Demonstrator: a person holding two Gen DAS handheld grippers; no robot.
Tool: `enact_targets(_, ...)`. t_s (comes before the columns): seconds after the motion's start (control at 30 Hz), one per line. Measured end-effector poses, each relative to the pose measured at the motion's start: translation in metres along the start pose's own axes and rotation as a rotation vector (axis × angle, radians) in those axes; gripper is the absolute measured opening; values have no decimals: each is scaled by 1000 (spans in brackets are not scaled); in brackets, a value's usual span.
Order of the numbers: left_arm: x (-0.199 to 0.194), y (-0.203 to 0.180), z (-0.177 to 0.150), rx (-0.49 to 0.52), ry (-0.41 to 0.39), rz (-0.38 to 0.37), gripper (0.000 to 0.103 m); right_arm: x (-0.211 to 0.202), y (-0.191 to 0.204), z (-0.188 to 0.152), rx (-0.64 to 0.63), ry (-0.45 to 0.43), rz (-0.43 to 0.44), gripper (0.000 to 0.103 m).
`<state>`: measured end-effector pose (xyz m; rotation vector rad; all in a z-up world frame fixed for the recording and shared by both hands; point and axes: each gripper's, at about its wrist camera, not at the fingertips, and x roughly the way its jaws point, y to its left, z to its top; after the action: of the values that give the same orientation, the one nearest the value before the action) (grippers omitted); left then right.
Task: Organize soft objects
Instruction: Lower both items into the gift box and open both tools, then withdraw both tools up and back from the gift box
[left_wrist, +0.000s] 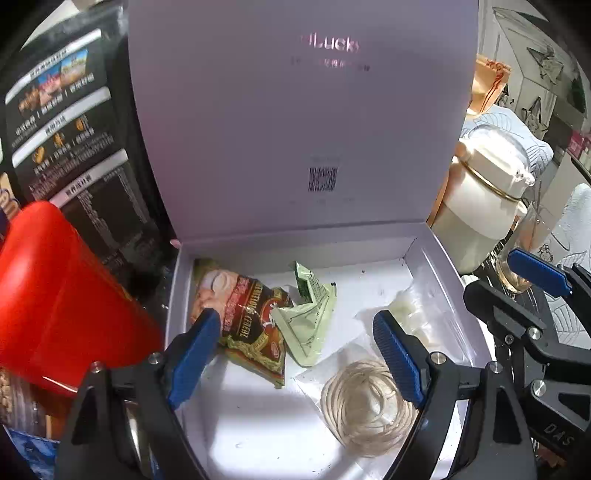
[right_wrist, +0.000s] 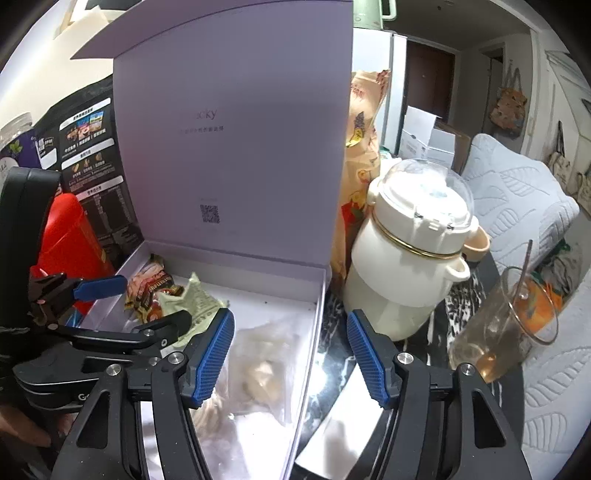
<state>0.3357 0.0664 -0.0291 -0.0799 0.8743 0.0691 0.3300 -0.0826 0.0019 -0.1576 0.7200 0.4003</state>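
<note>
A white box (left_wrist: 443, 254) stands with its lid upright. In it lie a red-brown cereal packet (left_wrist: 243, 317), a crumpled green packet (left_wrist: 310, 317), a clear bag of pale pieces (left_wrist: 410, 310) and a clear bag holding a coil of twine (left_wrist: 365, 402). My left gripper (left_wrist: 295, 354) hovers open above the packets and presses on nothing. My right gripper (right_wrist: 291, 356) is open and straddles the box's right wall (right_wrist: 310, 354), above the clear bag (right_wrist: 266, 369). The cereal packet (right_wrist: 151, 291) and green packet (right_wrist: 199, 299) lie by the left gripper (right_wrist: 140, 306).
A red container (left_wrist: 55, 295) and a black snack box (left_wrist: 74, 147) crowd the box's left side. To its right on the dark marbled table (right_wrist: 332, 332) stand a white domed jug (right_wrist: 413, 258) and a glass of tea with a straw (right_wrist: 506, 325). A quilted white cover (right_wrist: 517, 192) lies behind.
</note>
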Motion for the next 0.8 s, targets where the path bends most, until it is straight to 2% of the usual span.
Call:
enact_targets(0.23, -23, -3, 1, -1, -43, -13, 85, -13, -6, 1, 41, -12, 6, 64)
enact_targets(0.33, -33, -3, -1, -7, -68, 9, 85, -24, -11, 3, 66, -32, 6, 64)
enact_targets(0.47, -53, -7, -2, -16, -77, -12, 85, -42, -15, 6, 77, -50, -2, 64)
enact_targets(0.8, -123, -10, -3, 12, -177, 55, 85, -104, -15, 10, 53, -123, -15, 68)
